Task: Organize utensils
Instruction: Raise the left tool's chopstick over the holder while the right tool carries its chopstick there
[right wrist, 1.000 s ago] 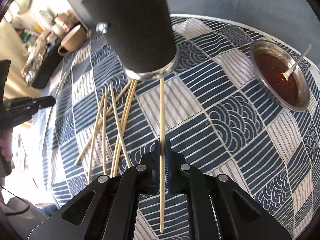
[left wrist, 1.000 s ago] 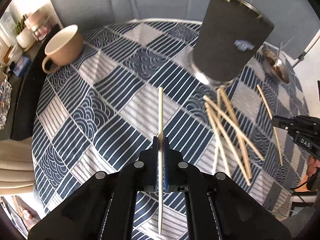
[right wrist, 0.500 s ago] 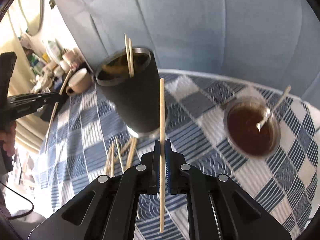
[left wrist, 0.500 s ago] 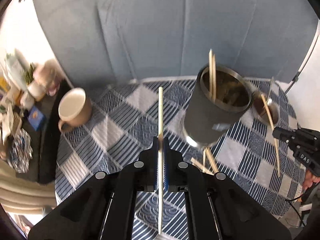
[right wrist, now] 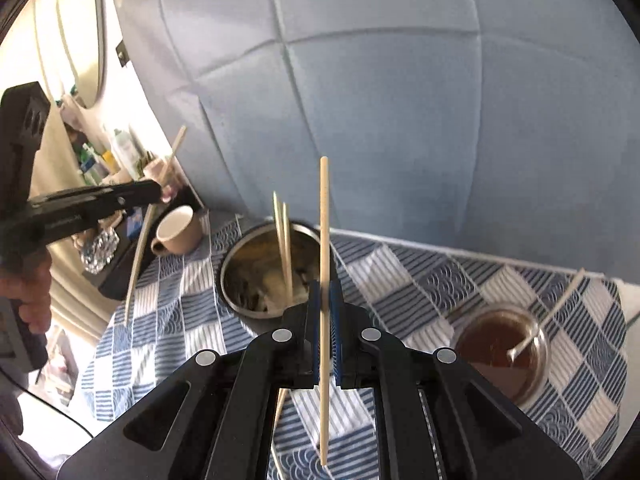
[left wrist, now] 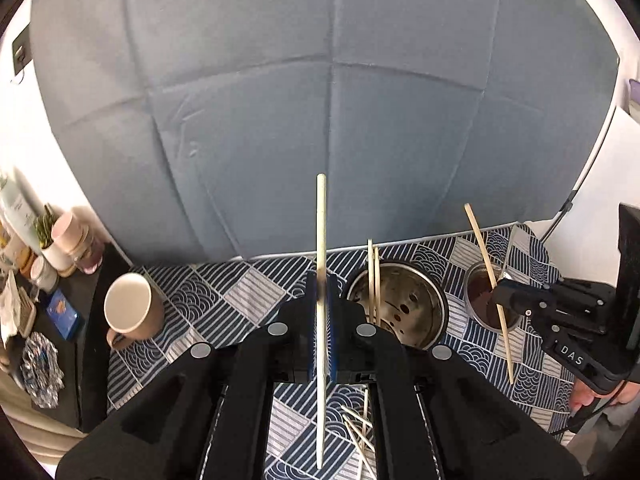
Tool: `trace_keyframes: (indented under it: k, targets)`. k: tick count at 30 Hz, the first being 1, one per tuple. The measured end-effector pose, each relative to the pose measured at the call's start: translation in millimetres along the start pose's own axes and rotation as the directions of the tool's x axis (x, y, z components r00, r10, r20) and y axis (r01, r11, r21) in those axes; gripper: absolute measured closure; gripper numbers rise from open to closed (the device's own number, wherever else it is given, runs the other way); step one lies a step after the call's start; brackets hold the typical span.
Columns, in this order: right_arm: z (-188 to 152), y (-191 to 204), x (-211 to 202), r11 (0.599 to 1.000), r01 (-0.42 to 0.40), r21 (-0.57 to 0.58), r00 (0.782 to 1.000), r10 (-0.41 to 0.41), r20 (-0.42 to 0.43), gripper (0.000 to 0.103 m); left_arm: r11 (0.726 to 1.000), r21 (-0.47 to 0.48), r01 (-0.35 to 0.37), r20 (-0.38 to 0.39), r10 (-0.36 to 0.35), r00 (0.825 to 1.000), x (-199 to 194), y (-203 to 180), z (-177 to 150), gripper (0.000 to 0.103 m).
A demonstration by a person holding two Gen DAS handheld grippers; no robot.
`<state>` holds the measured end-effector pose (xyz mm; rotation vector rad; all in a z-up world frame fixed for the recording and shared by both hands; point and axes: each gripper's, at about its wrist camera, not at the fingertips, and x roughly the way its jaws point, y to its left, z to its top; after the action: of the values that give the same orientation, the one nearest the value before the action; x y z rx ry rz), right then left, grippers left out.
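Each gripper carries one wooden chopstick, held high above the table. My left gripper (left wrist: 321, 280) is shut on a pale chopstick (left wrist: 321, 224) that stands upright between its blue pads. My right gripper (right wrist: 325, 286) is shut on another chopstick (right wrist: 324, 216), also upright. The steel-lined black cup (left wrist: 404, 308) stands just right of the left gripper, below it, with two chopsticks (left wrist: 373, 276) leaning inside. In the right wrist view the cup (right wrist: 256, 276) lies just left of the fingers. Several loose chopsticks (left wrist: 358, 432) lie on the cloth below.
A patterned blue and white cloth (right wrist: 404, 280) covers the round table. A beige mug (left wrist: 130, 312) stands at the left, a small bowl of brown sauce (right wrist: 500, 348) with a spoon at the right. A grey padded wall is behind. Cluttered dark shelf (left wrist: 52, 316) at far left.
Both grippers have risen from just above the cloth, each lifting its chopstick. The views have tilted up, so the cup's open mouth and the grey wall now show.
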<state>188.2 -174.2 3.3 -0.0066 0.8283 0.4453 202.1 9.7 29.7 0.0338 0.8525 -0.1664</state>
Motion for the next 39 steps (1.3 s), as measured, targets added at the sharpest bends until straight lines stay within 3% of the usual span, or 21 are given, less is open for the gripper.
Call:
trace_keyframes:
  k: [8, 13, 16, 22, 27, 33, 39]
  targets:
    - [32.4, 4.9, 9.2, 1.000, -0.023, 0.009, 0.997, 0.022, 0.068, 0.098, 0.999, -0.029, 0.029, 0.036, -0.028, 0.999, 14.1, -2.2, 20.6, 0.098]
    - [43.6, 8.4, 16.6, 0.999, -0.042, 0.006, 0.993, 0.041, 0.113, 0.098, 0.993, -0.066, 0.099, 0.056, -0.096, 0.994, 27.9, 1.5, 25.3, 0.098]
    - [46.1, 6.0, 20.3, 0.999, -0.050, 0.022, 0.989, 0.046, 0.142, 0.098, 0.992, -0.053, 0.118, 0.078, -0.114, 0.990, 34.0, -0.2, 25.6, 0.098]
    - [51.2, -2.3, 37.9, 0.994, -0.084, 0.070, 0.990, 0.076, 0.120, 0.098, 0.986, -0.058, 0.156, 0.101, -0.150, 0.984, 50.4, -1.9, 27.1, 0.098]
    - [52.2, -4.1, 46.6, 0.982, -0.159, 0.105, 0.976, 0.140, 0.168, 0.098, 0.977, -0.082, 0.196, 0.116, -0.186, 0.976, 62.4, 0.0, 25.2, 0.098]
    - [50.2, 2.9, 54.9, 0.980, -0.178, 0.092, 0.960, 0.152, 0.235, 0.098, 0.966, -0.118, 0.230, 0.165, -0.209, 0.964, 69.0, 6.9, 19.0, 0.098]
    - [45.4, -4.7, 62.7, 0.981, -0.154, 0.122, 0.967, 0.124, 0.225, 0.098, 0.952, -0.149, 0.268, 0.205, -0.235, 0.950, 72.4, 12.7, 22.3, 0.098]
